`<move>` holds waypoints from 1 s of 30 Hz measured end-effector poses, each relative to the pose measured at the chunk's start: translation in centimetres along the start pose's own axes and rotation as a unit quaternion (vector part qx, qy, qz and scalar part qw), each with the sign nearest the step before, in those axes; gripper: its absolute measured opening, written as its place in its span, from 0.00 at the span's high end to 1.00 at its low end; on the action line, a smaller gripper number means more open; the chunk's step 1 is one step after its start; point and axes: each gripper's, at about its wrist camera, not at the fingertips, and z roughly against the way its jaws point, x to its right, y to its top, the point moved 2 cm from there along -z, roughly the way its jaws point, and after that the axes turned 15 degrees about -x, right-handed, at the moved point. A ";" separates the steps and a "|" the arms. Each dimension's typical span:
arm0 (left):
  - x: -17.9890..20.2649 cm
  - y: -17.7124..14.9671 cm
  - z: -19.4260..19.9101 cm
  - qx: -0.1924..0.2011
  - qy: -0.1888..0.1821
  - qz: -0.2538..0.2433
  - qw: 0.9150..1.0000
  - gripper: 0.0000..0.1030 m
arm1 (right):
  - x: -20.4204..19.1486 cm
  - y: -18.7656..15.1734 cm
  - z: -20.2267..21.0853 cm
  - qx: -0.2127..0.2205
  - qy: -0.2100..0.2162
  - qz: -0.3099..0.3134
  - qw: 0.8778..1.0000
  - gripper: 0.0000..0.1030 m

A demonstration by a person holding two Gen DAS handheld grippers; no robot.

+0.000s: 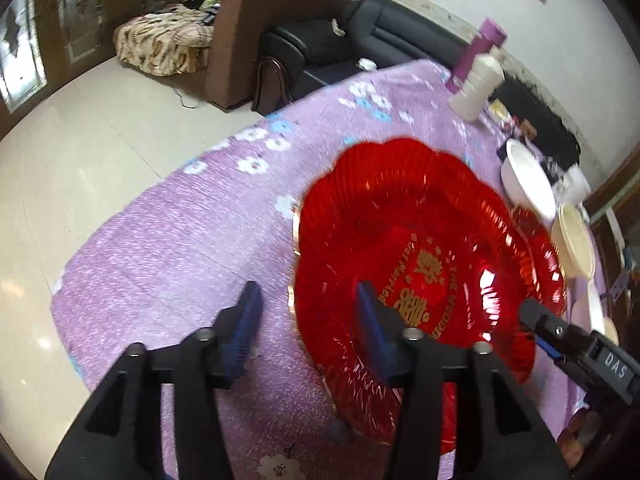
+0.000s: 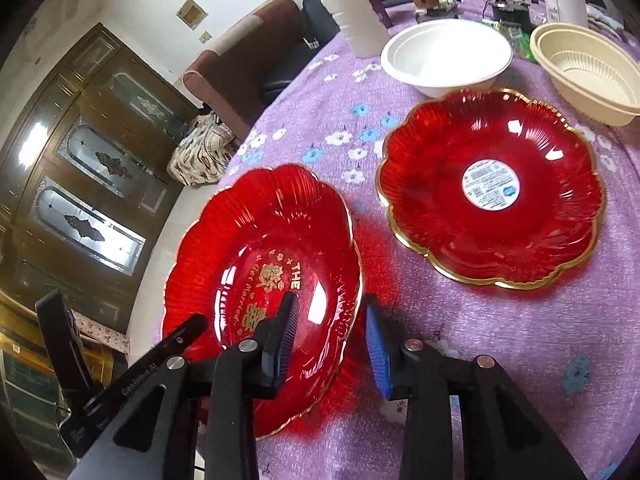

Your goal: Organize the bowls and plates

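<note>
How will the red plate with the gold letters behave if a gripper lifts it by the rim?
The red plate with gold letters looks glossy, so its rim may slip between pads. It seems thin, translucent plastic: probably light, perhaps slightly flexible. Held at one edge, this wide plate could tilt.

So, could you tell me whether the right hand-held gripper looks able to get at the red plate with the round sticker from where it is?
Probably yes. The right hand-held gripper straddles the nearer red plate's rim, jaws apart; only bare tablecloth lies between it and the stickered plate.
</note>
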 end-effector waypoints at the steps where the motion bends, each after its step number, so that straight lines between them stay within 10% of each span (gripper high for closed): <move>1: -0.2 -0.1 0.4 0.007 -0.002 0.006 1.000 0.47 | 0.1 -0.2 0.4 0.004 0.003 0.000 1.000 0.61; 11: 5.9 -0.5 6.5 0.100 -0.045 -0.062 0.992 0.18 | 5.7 -1.4 7.1 0.090 0.018 -0.061 0.994 0.30; 19: 16.5 1.4 3.0 -0.009 -0.080 -0.177 0.981 0.19 | 12.5 -0.7 8.7 0.091 0.048 -0.146 0.984 0.25; 30: 23.2 6.4 -4.3 -0.135 -0.053 -0.181 0.973 0.19 | 15.5 2.8 7.4 0.067 0.069 -0.170 0.981 0.25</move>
